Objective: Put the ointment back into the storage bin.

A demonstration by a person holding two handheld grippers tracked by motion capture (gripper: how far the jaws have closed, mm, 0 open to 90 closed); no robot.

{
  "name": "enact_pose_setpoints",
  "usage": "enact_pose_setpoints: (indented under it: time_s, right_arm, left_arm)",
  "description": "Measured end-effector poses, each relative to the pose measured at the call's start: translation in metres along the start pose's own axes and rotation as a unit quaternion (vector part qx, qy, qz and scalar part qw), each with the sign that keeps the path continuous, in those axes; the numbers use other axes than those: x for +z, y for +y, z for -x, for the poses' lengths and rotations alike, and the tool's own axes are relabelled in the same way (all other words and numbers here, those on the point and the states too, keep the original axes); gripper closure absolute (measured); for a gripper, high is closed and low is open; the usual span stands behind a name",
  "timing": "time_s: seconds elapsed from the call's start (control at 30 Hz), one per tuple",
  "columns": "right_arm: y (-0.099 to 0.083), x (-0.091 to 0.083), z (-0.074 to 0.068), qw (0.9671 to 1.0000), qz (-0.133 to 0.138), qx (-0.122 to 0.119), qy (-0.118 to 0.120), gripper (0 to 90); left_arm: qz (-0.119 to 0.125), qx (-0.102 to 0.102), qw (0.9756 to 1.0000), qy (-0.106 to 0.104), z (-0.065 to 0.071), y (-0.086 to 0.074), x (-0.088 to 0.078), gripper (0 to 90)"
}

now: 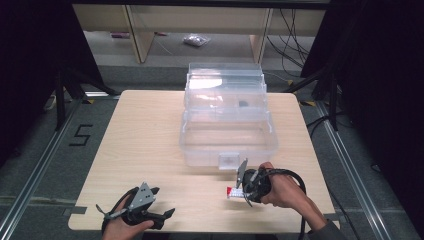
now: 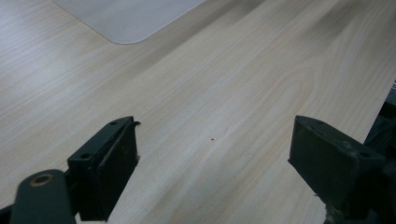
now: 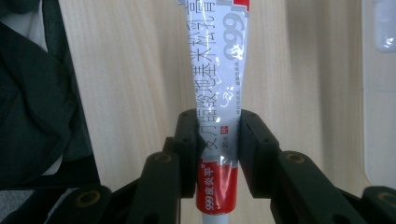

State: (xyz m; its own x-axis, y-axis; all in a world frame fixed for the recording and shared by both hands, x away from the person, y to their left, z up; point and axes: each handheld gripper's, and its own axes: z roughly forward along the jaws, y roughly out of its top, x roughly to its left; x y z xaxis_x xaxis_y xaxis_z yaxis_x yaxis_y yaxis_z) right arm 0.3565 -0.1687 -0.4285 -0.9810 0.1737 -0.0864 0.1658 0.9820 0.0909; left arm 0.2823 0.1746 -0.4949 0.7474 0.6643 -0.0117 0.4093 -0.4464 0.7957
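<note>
1. My left hand-held gripper (image 1: 167, 214) rests near the worktop's (image 1: 145, 140) near-left corner, jaws wide apart with only bare wood between them, well apart from the work.
2. The ointment tube (image 3: 219, 93) sits clamped in my right hand-held gripper (image 1: 243, 194), near the near edge and right of centre. Its jaws pinch the tube just above the red band at its cap end, and the flat crimped end points away from me along the jaws.
3. The clear plastic box (image 1: 227, 130) stands open toward the far edge, directly beyond the tube. My right hand is much the nearer one, so I judge the tube goes forward over the box's near wall.
</note>
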Motion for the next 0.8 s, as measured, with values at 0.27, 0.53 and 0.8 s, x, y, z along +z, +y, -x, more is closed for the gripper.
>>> enact_pose_setpoints:
  time_s: [0.27,0.53,0.8]
  right_arm:
    - [-0.003,-0.022,0.009,0.9998,0.016,0.009,-0.002,70.8]
    - [-0.003,-0.042,0.019,0.9996,0.021,0.019,-0.006,70.7]
    - [0.001,-0.059,0.036,0.9993,0.035,0.005,-0.012,70.8]
  left_arm:
    - [0.008,-0.013,0.9999,0.0,0.001,0.0,0.002,15.0]
    - [0.008,-0.012,0.9999,0.0,0.001,0.0,0.002,15.0]
    - [0.006,-0.009,0.9999,0.0,0.001,0.0,0.001,15.0]
